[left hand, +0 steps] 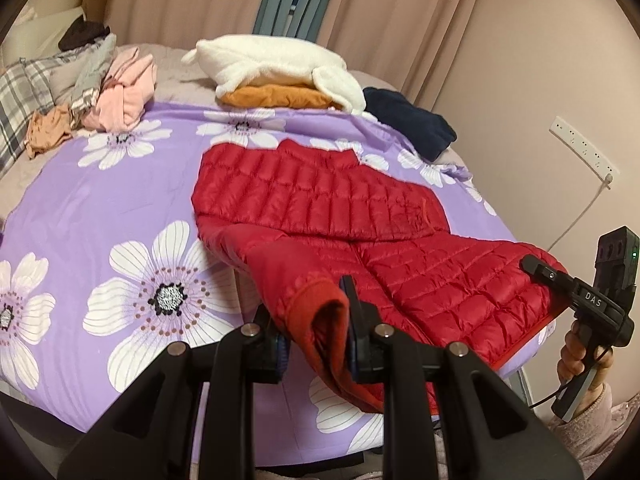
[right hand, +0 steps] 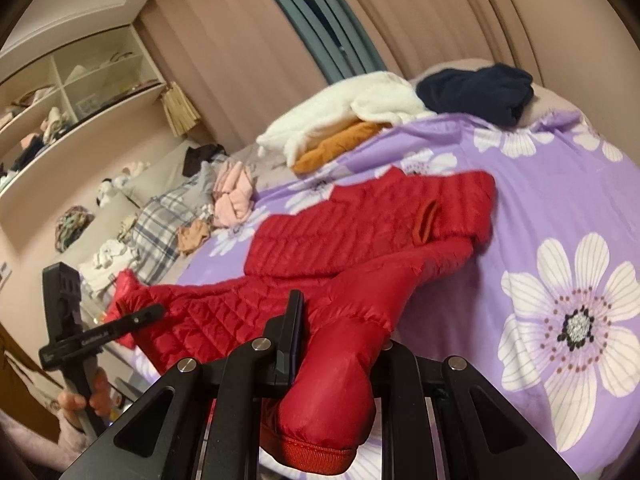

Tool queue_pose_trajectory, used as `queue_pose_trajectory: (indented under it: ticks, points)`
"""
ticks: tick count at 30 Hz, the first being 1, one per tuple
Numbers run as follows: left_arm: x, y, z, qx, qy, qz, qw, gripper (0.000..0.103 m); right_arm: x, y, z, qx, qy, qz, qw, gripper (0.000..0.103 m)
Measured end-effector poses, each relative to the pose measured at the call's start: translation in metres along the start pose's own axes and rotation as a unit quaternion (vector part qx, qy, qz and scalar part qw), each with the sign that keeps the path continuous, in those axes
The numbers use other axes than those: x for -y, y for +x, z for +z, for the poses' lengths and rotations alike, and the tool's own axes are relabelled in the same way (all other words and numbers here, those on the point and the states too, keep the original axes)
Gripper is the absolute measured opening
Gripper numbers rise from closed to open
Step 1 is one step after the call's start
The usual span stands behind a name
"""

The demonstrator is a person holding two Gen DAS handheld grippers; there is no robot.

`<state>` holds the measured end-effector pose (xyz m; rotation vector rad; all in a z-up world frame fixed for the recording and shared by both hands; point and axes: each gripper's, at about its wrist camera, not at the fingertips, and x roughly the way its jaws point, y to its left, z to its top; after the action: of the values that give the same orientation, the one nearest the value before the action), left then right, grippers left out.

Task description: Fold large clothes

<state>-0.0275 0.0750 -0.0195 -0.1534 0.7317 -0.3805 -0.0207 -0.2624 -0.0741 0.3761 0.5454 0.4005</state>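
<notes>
Jacket: a red quilted down jacket point(left hand: 320, 196) of glossy, stitched fabric lies spread on the bed, near its front edge, its near part raised off the sheet.
Sheet: smooth purple bedsheet point(left hand: 120, 184) printed with large white flowers.
Left tongs: the left tongs point(left hand: 316, 344) are closed on a ribbed sleeve cuff point(left hand: 320, 316), the matte knit band folded between the black fingers.
Right tongs: the right tongs point(right hand: 340, 344) grip the other sleeve point(right hand: 340, 376), a smooth, puffy tube ending in a ribbed band that hangs below the fingers.
Hand pose: in the left wrist view, the person's right hand point(left hand: 580, 356) wraps the handle beside the bed.
Background: a fluffy white garment point(left hand: 280, 64) rests on a folded orange one point(left hand: 276, 96); a dark navy fleece point(left hand: 412, 120) lies beside them; crumpled pink clothing point(left hand: 124, 92) is well apart, at far left.
</notes>
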Motion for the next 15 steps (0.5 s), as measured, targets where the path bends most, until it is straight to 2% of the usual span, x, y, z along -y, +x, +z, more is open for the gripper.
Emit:
queue_pose_trajectory:
  ticks: [15]
  points:
    - [0.007,-0.059,0.014,0.072,0.020,-0.022,0.9969,0.021,-0.024,-0.039,0.018,0.053,-0.027,0.051,0.997,0.019]
